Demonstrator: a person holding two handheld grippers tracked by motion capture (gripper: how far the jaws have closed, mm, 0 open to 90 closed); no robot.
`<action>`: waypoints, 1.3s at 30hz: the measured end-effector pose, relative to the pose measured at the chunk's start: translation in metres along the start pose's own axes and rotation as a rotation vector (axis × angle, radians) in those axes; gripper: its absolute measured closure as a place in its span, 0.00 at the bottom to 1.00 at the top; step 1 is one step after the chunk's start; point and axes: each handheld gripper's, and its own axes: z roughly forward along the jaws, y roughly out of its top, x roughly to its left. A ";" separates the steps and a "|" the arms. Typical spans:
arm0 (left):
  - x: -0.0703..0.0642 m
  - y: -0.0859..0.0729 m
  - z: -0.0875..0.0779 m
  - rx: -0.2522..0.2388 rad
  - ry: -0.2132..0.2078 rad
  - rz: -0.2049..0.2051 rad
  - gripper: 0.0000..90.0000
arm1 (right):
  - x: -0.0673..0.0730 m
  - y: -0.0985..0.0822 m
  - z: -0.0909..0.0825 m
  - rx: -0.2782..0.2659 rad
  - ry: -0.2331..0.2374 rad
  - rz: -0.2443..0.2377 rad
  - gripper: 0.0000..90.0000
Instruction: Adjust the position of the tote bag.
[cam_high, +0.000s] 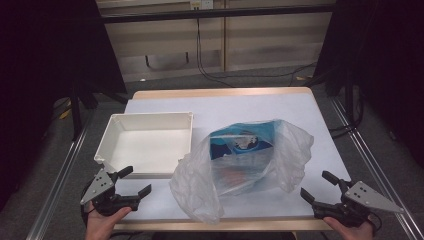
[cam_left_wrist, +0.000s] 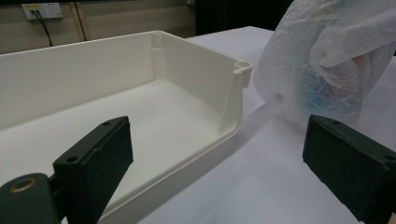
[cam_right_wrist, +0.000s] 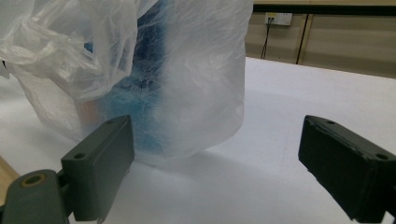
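At the lower left of the high view, the left tool (cam_high: 133, 181) has two black jaws and a grey three-cornered plate with small dark screw holes. The right tool (cam_high: 318, 185), lower right, matches it. Close up, each blocky jaw pad (cam_left_wrist: 95, 161) bears round screw recesses, with a brass-ringed hole at its base.

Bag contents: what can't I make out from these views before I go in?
- Bag contents, high view: a blue package shows through the mouth; its print is too small to read, and the film blurs what lies beneath.
- Right gripper view: a blue blur behind the film.
- Left gripper view: the tray is cut off at the left edge, the bag at the top.
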 end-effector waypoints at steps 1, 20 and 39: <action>0.000 0.000 0.000 0.000 0.000 0.000 0.09 | 0.000 0.000 0.000 0.000 0.000 0.000 0.11; -0.007 0.001 0.006 0.023 -0.055 -0.001 0.15 | 0.007 0.004 0.001 0.037 0.103 0.008 0.26; -0.016 0.004 0.006 0.041 -0.104 0.026 0.18 | 0.027 0.019 -0.010 0.021 0.207 -0.046 0.49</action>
